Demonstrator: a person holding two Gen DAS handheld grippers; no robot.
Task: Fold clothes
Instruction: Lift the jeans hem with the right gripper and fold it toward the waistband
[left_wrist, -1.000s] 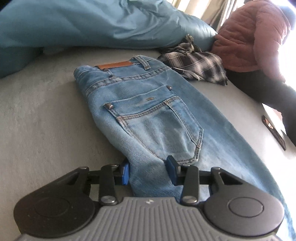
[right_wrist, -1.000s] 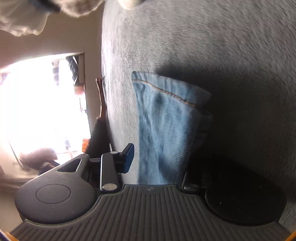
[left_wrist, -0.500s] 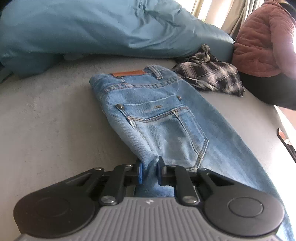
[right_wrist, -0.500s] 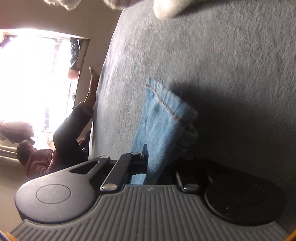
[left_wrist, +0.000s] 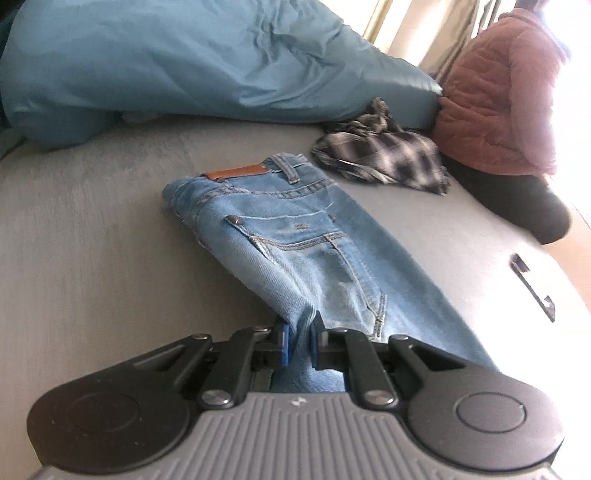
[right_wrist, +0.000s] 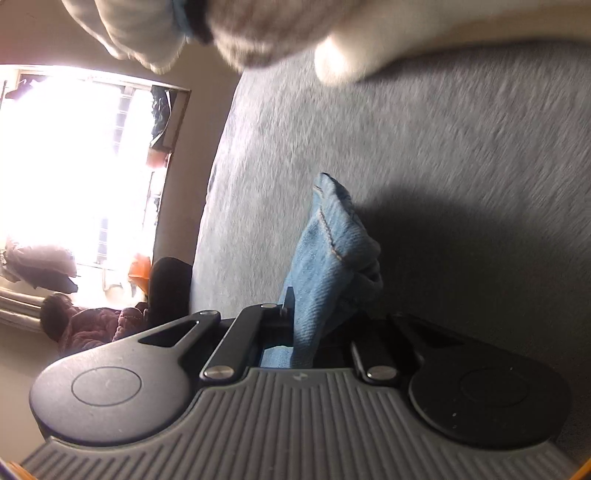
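Observation:
Light blue jeans (left_wrist: 295, 236) lie folded lengthwise on the grey bed, waistband with a brown leather patch (left_wrist: 236, 172) at the far end. My left gripper (left_wrist: 299, 341) is shut on a pinched fold of denim just below the back pocket. In the right wrist view, my right gripper (right_wrist: 314, 314) is shut on the leg end of the jeans (right_wrist: 332, 251), whose stitched hem stands up off the bed. The right finger of that gripper is lost in shadow.
A large teal duvet (left_wrist: 184, 59) fills the back of the bed. A crumpled plaid shirt (left_wrist: 384, 158) lies beyond the waistband. A person in a pink padded jacket (left_wrist: 498, 103) sits at the right edge. A dark phone (left_wrist: 532, 284) rests near them. Pale fabric (right_wrist: 258, 29) hangs overhead.
Both grippers went from open around the denim to shut on it. The left one has drawn back, pulling the seat into a ridge; the right one has lifted the leg end.

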